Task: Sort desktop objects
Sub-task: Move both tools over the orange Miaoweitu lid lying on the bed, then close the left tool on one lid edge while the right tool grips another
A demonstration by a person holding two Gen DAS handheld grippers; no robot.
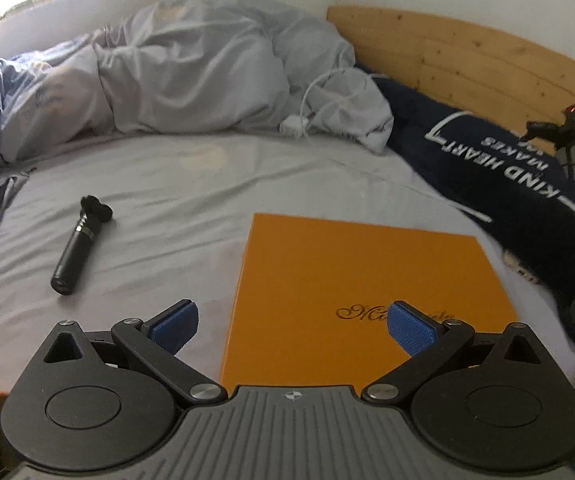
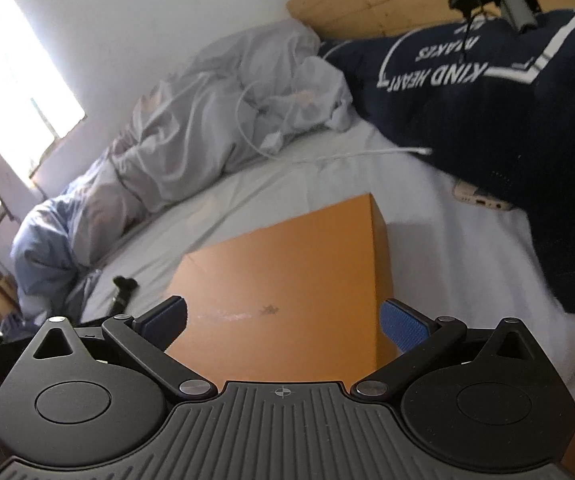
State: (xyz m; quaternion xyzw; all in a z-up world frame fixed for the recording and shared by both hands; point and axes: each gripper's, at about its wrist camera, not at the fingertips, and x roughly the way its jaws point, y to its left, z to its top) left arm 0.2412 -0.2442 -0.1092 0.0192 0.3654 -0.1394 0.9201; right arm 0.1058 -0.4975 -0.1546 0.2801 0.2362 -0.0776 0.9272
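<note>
An orange flat box (image 1: pixel 363 300) with gold script lies on the grey bed sheet (image 1: pixel 175 184). My left gripper (image 1: pixel 293 326) is open and empty, its jaws spread over the box's near left edge. A black cylindrical shaver (image 1: pixel 77 246) lies on the sheet to the left. In the right wrist view the orange box (image 2: pixel 287 280) sits right in front of my right gripper (image 2: pixel 283 322), which is open and empty with its jaws spread across the box's near part. The shaver (image 2: pixel 122 290) shows partly behind the left finger.
A crumpled grey duvet (image 1: pixel 191 76) with a white charger cable (image 1: pixel 319 108) lies at the back. A navy pillow (image 1: pixel 499 168) with white lettering rests against the wooden headboard (image 1: pixel 467 52). A phone (image 2: pixel 481 198) peeks out under the pillow. A small tripod camera (image 1: pixel 567 136) stands on the pillow.
</note>
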